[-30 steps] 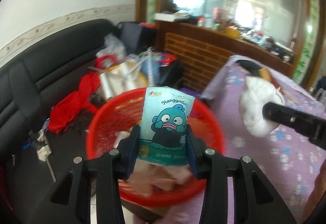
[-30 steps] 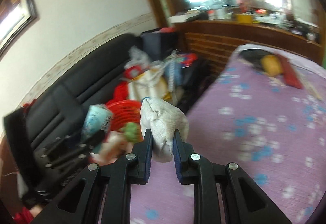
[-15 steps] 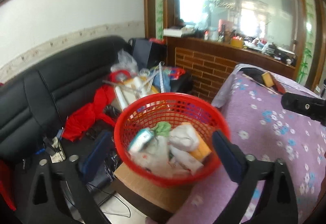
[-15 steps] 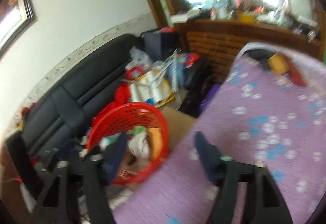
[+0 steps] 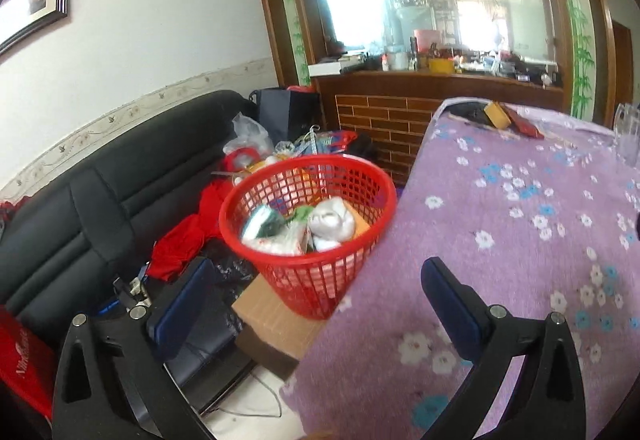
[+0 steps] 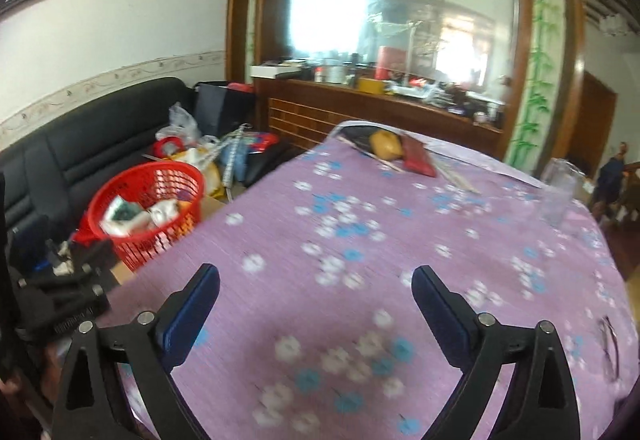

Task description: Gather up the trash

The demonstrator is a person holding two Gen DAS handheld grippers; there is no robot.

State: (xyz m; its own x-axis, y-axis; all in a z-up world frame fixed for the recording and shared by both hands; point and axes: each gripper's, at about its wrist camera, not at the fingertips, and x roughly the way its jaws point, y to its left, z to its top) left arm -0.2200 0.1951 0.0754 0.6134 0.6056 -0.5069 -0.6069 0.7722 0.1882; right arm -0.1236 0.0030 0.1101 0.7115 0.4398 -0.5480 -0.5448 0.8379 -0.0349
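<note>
Looking from the left, I saw the red basket (image 5: pixel 308 228) holding the crumpled white wad (image 5: pixel 332 220) and the wrapper (image 5: pixel 262 220). Just right of the basket, my left tool (image 5: pixel 316 288) had just sprung wide, empty. Further right, over the purple worktop (image 6: pixel 400 232), my right tool (image 6: pixel 316 296) had just released, also empty.
</note>
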